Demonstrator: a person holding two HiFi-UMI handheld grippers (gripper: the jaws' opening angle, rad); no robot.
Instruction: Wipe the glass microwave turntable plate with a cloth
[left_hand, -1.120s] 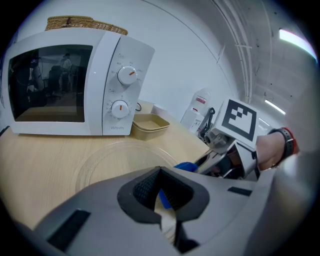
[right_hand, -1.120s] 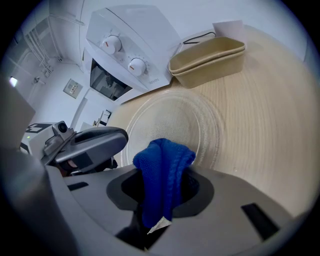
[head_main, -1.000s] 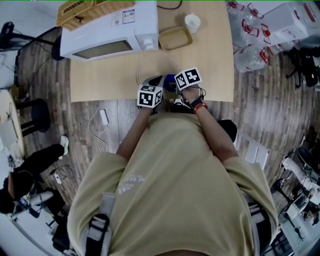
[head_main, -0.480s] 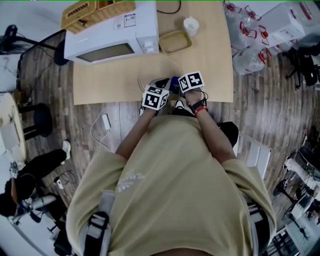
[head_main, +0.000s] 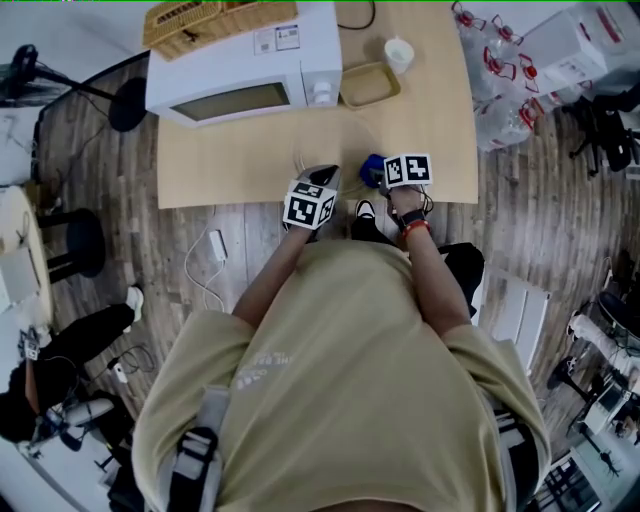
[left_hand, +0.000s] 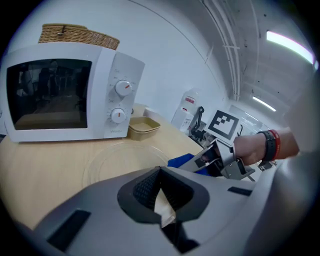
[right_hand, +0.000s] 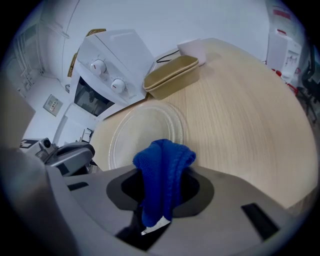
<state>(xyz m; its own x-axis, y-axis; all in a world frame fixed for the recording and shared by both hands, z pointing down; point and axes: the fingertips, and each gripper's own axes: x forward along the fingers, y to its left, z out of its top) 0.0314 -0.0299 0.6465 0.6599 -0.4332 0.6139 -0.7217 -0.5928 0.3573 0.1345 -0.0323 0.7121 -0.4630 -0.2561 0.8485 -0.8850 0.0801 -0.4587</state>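
1. Right gripper view shows the right gripper (right_hand: 162, 172) clamped on a blue cloth (right_hand: 165, 157); the fabric bunches up from between the jaws and folds forward over their tips.
2. The glass turntable plate (right_hand: 145, 132) lies flat on the wooden table (right_hand: 240, 125), just ahead of these jaws and below them. I cannot tell if the cloth touches the glass.
3. I think the cloth is gripped by its lower part so that a loose, soft pad sticks out in front and can be pressed on the plate.
4. The left gripper (left_hand: 160, 171) has its jaws closed together and nothing is seen between them. The plate is ahead of it and apart from it, and the right gripper is at its right side.
5. The left gripper probably waits near the rim to steady the plate, because smooth glass can slide on the table during wiping.
6. Beyond the plate stand the microwave (right_hand: 107, 65) and a tan tray (right_hand: 172, 75); in my judgement the plate was placed outside so that both grippers can reach it.
7. Writing: the print under the microwave dials and the label on its top are too small to read.
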